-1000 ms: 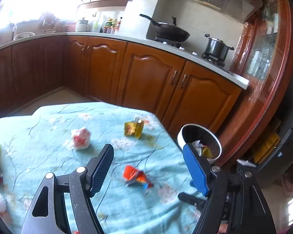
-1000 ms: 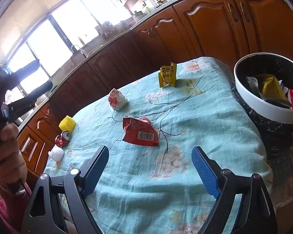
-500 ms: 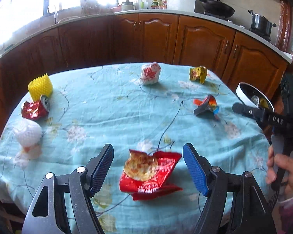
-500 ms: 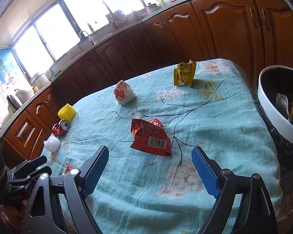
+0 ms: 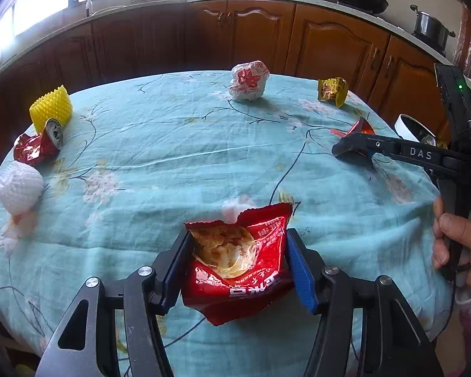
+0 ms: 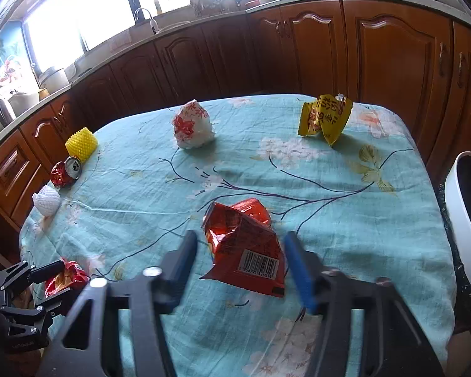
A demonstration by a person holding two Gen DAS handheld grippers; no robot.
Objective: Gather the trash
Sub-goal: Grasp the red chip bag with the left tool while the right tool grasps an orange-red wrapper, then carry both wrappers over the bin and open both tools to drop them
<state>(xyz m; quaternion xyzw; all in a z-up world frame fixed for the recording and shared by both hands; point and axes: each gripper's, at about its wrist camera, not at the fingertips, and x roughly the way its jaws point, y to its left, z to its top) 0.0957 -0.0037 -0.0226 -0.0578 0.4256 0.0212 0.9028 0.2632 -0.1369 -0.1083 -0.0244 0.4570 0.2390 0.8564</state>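
Left hand-held gripper [image 5: 237,265] clamped on open chip bag [image 5: 235,260], right hand-held gripper [image 6: 240,264] spread around crumpled red wrapper [image 6: 243,245]; tilt risks spilling chips.

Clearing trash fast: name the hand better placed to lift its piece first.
Left. The left gripper has its pads touching both sides of the chip bag. The right gripper only straddles the wrapper, with a gap at one finger.

Torn-open red foil chip bag [image 5: 235,260] at near table edge, chips showing. Crumpled red foil wrapper [image 6: 245,245] with barcode mid-right. Yellow wrapper [image 6: 325,117] far right, white-red paper wad [image 6: 193,125] far centre. Crushed red can [image 6: 66,171], yellow foam net [image 6: 81,143], white foam net [image 6: 46,202] left.
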